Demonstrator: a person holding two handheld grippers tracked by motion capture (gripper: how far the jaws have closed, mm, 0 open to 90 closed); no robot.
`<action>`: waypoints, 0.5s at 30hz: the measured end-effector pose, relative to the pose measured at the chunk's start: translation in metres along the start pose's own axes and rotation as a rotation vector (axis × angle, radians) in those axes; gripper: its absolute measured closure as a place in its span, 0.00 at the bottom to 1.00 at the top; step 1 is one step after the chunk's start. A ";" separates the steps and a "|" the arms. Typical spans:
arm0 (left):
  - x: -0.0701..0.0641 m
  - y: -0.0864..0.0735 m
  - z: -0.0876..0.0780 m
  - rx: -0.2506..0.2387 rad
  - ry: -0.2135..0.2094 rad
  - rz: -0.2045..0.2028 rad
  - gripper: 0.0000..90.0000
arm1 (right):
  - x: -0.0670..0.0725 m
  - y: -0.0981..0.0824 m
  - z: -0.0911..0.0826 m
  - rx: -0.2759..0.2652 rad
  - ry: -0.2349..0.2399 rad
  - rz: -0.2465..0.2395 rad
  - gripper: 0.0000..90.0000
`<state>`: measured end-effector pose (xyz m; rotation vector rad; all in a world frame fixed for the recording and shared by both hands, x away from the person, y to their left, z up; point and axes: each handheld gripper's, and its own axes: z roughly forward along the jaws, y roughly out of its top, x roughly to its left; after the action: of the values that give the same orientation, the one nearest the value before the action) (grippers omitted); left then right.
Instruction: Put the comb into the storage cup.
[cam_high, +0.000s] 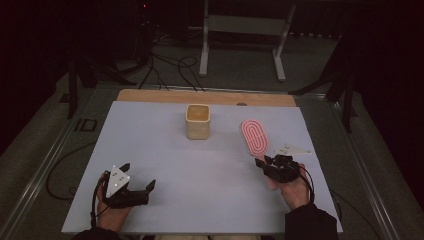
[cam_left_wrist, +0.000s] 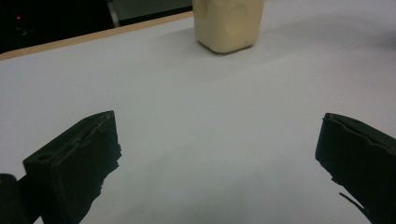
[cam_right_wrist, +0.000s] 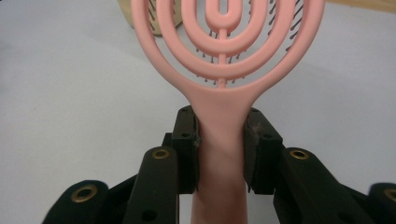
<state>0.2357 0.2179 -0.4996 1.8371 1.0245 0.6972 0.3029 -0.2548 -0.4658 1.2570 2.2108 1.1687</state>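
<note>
Right gripper (cam_right_wrist: 221, 154) clenching a pink hairbrush (cam_high: 254, 136) by its handle, head pointing away, left gripper (cam_high: 138, 177) resting released on the white bench (cam_high: 165, 165), cream cup (cam_high: 198, 121) standing beyond, dark room behind

We see a table (cam_high: 150, 150) covered by a pale, bluish-white sheet (cam_high: 200, 190), with a strip of bare wood (cam_high: 165, 96) showing along its far edge. Directly on the sheet stands one thing: a cream-coloured square container (cam_high: 198, 121), upright, open at the top, set in the far middle of the surface, a little short of the wooden strip. In the left gripper view we find the same container (cam_left_wrist: 229, 23) standing on the sheet near the wooden edge. The table itself stands on a grey floor (cam_high: 240, 65), where black cables (cam_high: 170, 70) trail beyond its far side.
</note>
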 end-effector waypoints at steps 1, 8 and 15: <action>0.000 0.000 0.000 0.002 0.001 0.001 0.00 | 0.001 0.000 0.000 -0.004 0.006 0.002 0.77; 0.001 0.002 -0.002 -0.021 -0.005 -0.037 0.00 | 0.010 0.002 0.001 -0.041 0.025 -0.019 0.77; -0.005 0.016 -0.003 -0.063 -0.025 -0.051 0.00 | 0.014 0.006 -0.001 -0.088 0.036 -0.015 0.77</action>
<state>0.2365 0.2112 -0.4843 1.7559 1.0184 0.6671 0.2974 -0.2419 -0.4589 1.1910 2.1654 1.2774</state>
